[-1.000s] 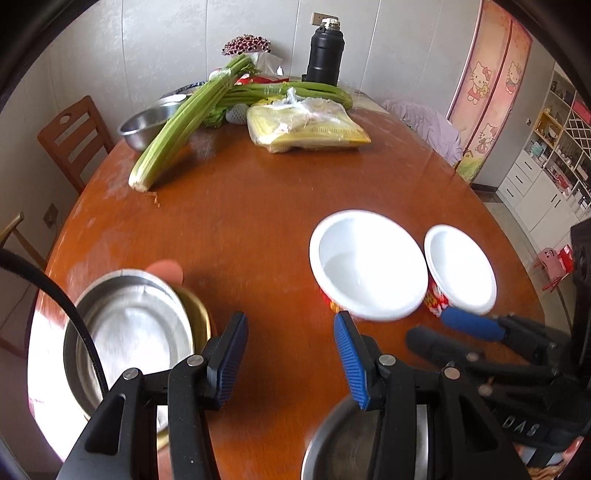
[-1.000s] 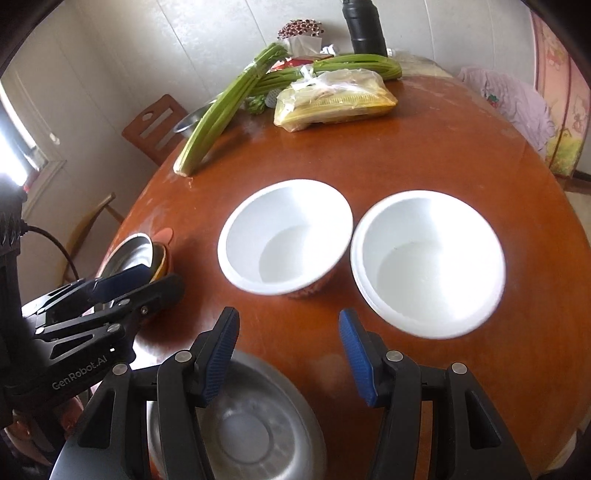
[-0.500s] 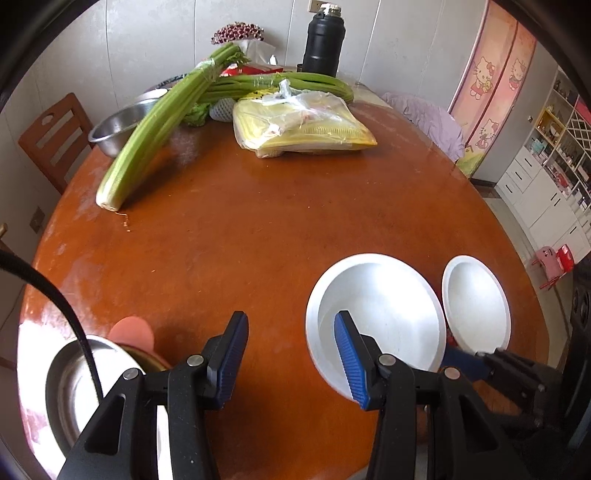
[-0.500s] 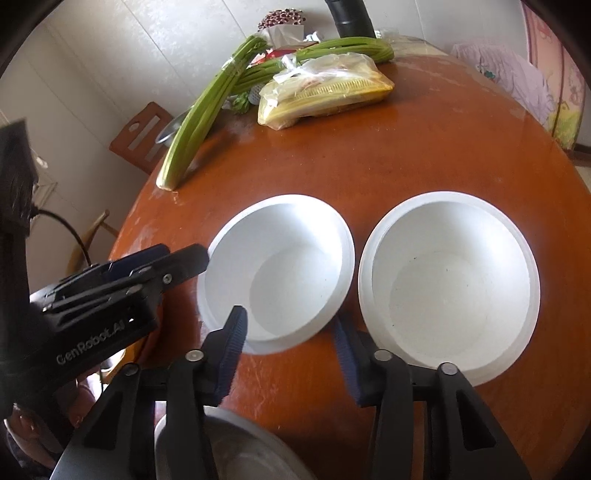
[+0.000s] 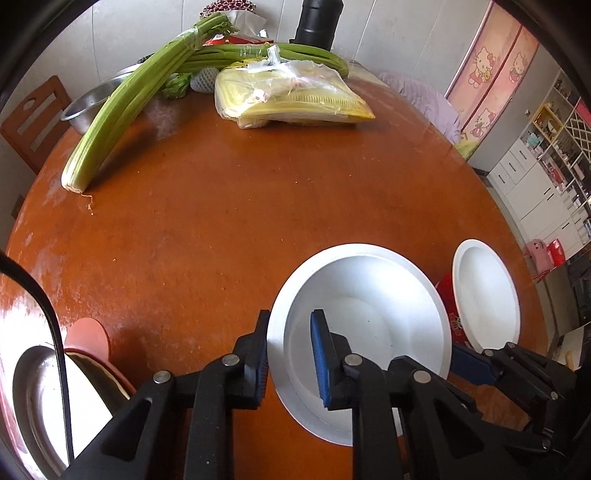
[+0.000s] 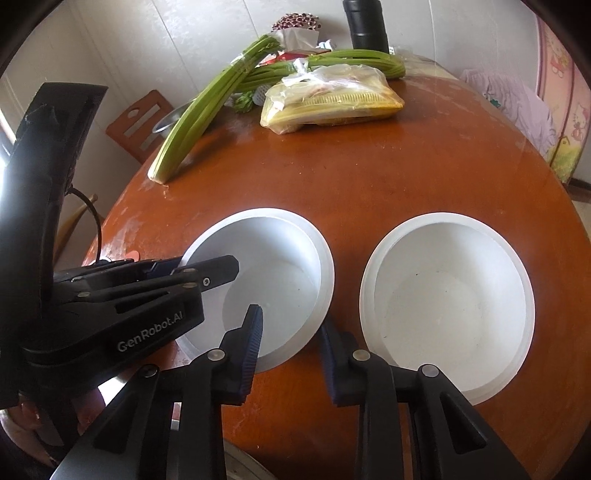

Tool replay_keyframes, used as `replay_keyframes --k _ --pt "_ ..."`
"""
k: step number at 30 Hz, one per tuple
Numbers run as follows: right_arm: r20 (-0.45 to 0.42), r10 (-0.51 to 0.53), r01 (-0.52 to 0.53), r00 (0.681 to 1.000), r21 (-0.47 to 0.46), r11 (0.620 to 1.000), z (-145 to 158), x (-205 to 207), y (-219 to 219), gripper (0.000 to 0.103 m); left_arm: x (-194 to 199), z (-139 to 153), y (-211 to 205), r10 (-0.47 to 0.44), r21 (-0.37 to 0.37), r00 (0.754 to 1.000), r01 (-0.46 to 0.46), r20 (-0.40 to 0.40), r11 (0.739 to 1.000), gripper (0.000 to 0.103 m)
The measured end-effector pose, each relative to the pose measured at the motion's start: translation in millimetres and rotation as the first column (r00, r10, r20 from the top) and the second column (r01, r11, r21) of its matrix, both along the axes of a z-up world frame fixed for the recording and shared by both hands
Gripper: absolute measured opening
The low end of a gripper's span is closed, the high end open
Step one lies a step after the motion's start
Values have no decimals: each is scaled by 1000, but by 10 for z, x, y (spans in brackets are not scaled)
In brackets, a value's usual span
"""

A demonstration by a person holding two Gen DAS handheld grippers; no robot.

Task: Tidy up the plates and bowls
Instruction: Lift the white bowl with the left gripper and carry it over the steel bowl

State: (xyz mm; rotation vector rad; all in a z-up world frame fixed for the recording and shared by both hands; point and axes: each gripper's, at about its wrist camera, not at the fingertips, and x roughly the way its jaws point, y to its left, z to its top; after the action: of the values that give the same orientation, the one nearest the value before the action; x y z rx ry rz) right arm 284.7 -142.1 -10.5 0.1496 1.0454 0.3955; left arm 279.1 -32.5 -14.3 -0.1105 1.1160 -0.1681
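So the left white bowl looks like one of those thin disposable foam or paper ones with a red printed outside. My guess is it weighs next to nothing and the wall flexes, so it'll crumple if squeezed hard, and it could skate on the polished table. The rim is the obvious place to grab, since it's the stiffest bit, one finger inside and one outside.

That's pretty much what's going on. The bowl sits on the near part of the table, and both claws are on it. The left gripper has pinched shut on the bowl's left edge, one blue pad inside the wall and the other outside. The right gripper is closed down on the near-right part of the same rim, left finger inside the bowl, right finger outside in the gap next to the second white bowl. In the right wrist view the fingers look fairly far apart, so it may be squeezing across a curved chunk of rim.

That second bowl sits just beside the first, untouched. A steel bowl stacked in a couple of others sits at the near left edge. Further back there's celery, a bagged yellow pack and a black flask
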Motion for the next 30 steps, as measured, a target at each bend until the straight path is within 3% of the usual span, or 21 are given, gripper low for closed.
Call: replay_keyframes --k 30 --pt "93 21 -22 995 12 1000 376 -460 -8 32 -631 479 28 16 -29 994 -13 106 1000 21"
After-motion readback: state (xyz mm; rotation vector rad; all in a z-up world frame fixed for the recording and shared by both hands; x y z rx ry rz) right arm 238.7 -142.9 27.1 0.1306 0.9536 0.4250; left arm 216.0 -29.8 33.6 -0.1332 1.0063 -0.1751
